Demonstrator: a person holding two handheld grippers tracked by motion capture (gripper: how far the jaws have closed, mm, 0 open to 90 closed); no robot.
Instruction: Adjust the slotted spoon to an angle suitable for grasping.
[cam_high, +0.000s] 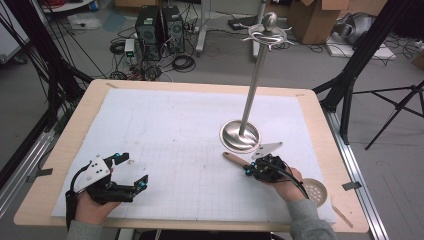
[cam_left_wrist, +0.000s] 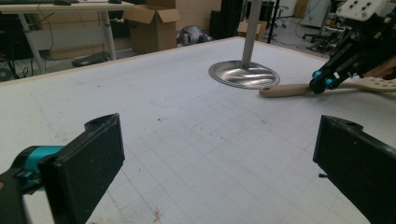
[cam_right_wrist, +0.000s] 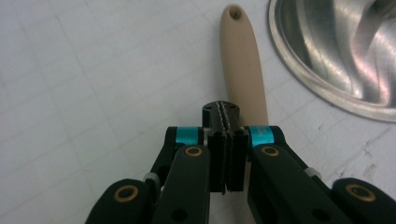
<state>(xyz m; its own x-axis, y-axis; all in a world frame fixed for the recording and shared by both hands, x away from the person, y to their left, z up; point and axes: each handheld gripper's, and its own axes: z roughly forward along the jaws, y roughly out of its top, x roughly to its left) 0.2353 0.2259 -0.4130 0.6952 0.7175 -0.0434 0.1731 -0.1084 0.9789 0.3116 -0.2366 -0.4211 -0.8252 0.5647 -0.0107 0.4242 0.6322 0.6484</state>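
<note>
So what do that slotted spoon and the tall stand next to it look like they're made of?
The slotted spoon looks like pale wood, matte, with an even beige tone and no shine, though light plastic can't be ruled out. The stand looks like polished metal, likely steel: its round base and pole mirror the room with bright streaks.

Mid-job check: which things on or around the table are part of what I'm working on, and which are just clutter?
In play:
wooden slotted spoon, under the shut right gripper
steel hanging stand, base beside the spoon handle
left gripper, open, hovering apart

Just lying about:
computer towers
cardboard boxes
floor cables
</note>
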